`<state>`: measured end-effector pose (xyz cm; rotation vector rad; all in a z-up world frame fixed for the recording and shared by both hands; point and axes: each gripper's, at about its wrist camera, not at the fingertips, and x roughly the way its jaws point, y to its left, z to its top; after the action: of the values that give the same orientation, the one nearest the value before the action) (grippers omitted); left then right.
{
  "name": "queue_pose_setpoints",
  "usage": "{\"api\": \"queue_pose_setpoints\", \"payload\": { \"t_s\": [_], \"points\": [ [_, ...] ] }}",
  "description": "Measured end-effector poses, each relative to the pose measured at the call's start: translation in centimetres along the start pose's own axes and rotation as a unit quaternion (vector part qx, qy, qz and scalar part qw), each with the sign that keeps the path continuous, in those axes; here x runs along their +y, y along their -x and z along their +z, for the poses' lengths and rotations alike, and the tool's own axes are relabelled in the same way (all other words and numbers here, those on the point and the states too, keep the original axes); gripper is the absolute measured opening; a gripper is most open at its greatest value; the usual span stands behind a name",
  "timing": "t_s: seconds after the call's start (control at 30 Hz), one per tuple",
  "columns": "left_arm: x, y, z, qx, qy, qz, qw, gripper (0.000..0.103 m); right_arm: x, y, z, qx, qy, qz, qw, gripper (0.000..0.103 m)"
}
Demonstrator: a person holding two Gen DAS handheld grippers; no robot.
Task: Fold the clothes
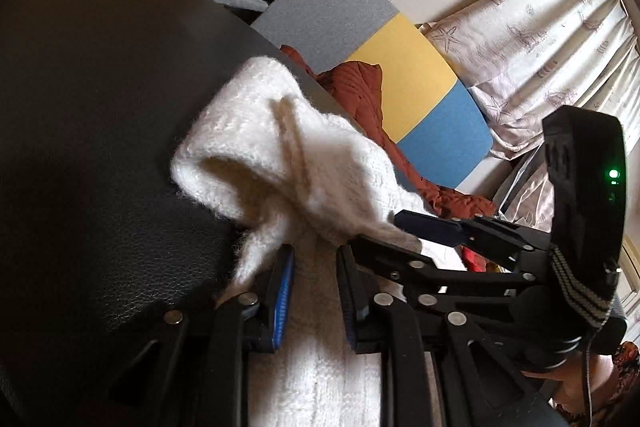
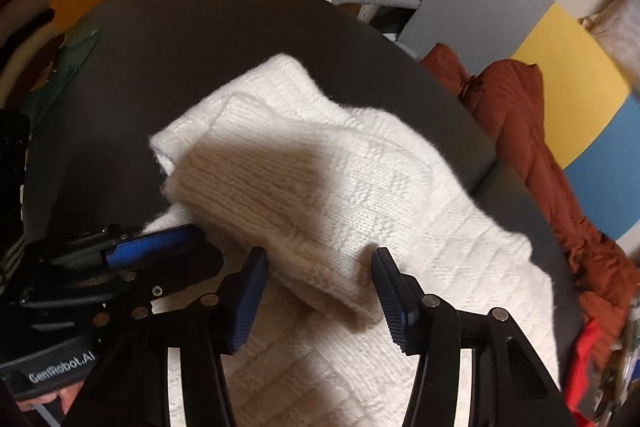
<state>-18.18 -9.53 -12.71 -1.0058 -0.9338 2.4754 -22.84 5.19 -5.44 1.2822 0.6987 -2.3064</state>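
Note:
A white knitted sweater [image 1: 280, 147] [image 2: 360, 179] lies bunched on a dark round table [image 1: 100, 107] [image 2: 200, 27]. In the left wrist view my left gripper [image 1: 316, 255] stands narrow, with knit filling the gap between its blue pads [image 1: 282, 291] and fuzz draped over the left fingertip. My right gripper [image 1: 380, 229] comes in from the right and has a fold of the sweater between its fingers. In the right wrist view the right gripper [image 2: 320, 255] holds a thick, shaded roll of knit across a wide gap. The left gripper [image 2: 202, 239] reaches under the fold's edge at the left.
A rust-coloured garment [image 1: 360, 87] [image 2: 520, 115] hangs off the table's far right edge against a grey, yellow and blue padded panel [image 1: 412, 75] [image 2: 568, 59]. Patterned curtains [image 1: 540, 27] hang behind. Red cloth [image 2: 588, 359] lies at the right, and a green patterned thing [image 2: 68, 59] at the table's left.

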Motion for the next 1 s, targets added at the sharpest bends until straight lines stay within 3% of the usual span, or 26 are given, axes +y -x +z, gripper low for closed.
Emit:
{"api": "queue_pose_setpoints", "payload": {
  "t_s": [0.03, 0.07, 0.1, 0.13, 0.17, 0.23, 0.3, 0.4, 0.47, 0.63, 0.73, 0.8, 0.83, 0.9, 0.93, 0.97, 1.0],
  "points": [
    [0.0, 0.1, 0.0, 0.0, 0.0, 0.0, 1.0, 0.021, -0.1, -0.1, 0.0, -0.001, -0.004, 0.0, 1.0, 0.054],
    [-0.1, 0.3, 0.0, 0.0, 0.0, 0.0, 1.0, 0.021, -0.1, -0.2, -0.1, -0.003, -0.009, 0.001, 1.0, 0.047],
    [-0.1, 0.3, 0.1, 0.0, 0.0, 0.0, 1.0, 0.021, -0.4, 0.0, -0.2, -0.011, -0.026, 0.004, 1.0, 0.023],
    [-0.2, 0.2, 0.2, 0.001, 0.001, -0.001, 1.0, 0.021, -0.8, 0.3, -0.3, -0.022, -0.045, 0.009, 0.999, 0.011],
    [-0.2, 0.2, 0.2, 0.001, 0.001, -0.001, 1.0, 0.021, -1.5, 0.8, -0.3, -0.036, -0.072, 0.012, 0.997, 0.007],
    [-0.2, 0.2, 0.2, 0.001, 0.002, -0.002, 1.0, 0.021, -3.4, 2.6, -1.1, -0.076, -0.144, 0.03, 0.986, 0.007],
    [-0.2, 0.1, 0.2, 0.001, 0.002, -0.001, 1.0, 0.021, -5.7, 4.3, -3.3, -0.111, -0.234, 0.057, 0.964, 0.007],
    [-0.9, 0.0, 0.2, 0.008, -0.01, 0.018, 0.9998, 0.023, -8.6, 5.5, -8.3, -0.137, -0.375, 0.101, 0.911, 0.007],
    [-2.0, -0.3, 0.5, 0.018, -0.029, 0.038, 0.9987, 0.029, -9.8, 4.6, -12.1, -0.131, -0.45, 0.131, 0.873, 0.007],
    [-3.9, -1.4, 1.7, 0.036, -0.074, 0.052, 0.9952, 0.029, -10.6, 2.0, -17.2, -0.119, -0.536, 0.178, 0.817, 0.007],
    [-3.1, -1.9, 1.7, 0.043, -0.07, 0.044, 0.9957, 0.029, -10.6, 2.2, -18.2, -0.148, -0.557, 0.206, 0.791, 0.019],
    [-2.5, -2.1, 1.7, 0.045, -0.061, 0.035, 0.9965, 0.029, -10.9, 2.2, -18.2, -0.167, -0.565, 0.223, 0.777, 0.048],
    [-2.1, -2.0, 1.7, 0.042, -0.051, 0.027, 0.9975, 0.029, -11.1, 2.2, -18.3, -0.176, -0.569, 0.231, 0.769, 0.049],
    [-1.3, -1.7, 1.6, 0.035, -0.031, 0.011, 0.9988, 0.029, -11.6, 1.7, -18.0, -0.175, -0.586, 0.222, 0.759, 0.043],
    [-1.1, -1.6, 1.6, 0.035, -0.027, 0.006, 0.999, 0.029, -11.8, 1.5, -17.9, -0.173, -0.595, 0.216, 0.754, 0.035],
    [-1.2, -1.5, 1.7, 0.034, -0.031, 0.004, 0.9989, 0.029, -12.1, 1.2, -17.7, -0.164, -0.601, 0.209, 0.754, 0.013],
    [-1.6, -1.5, 1.9, 0.031, -0.039, 0.002, 0.9988, 0.029, -12.4, 1.6, -17.4, -0.166, -0.603, 0.207, 0.753, 0.009]
  ]
}}
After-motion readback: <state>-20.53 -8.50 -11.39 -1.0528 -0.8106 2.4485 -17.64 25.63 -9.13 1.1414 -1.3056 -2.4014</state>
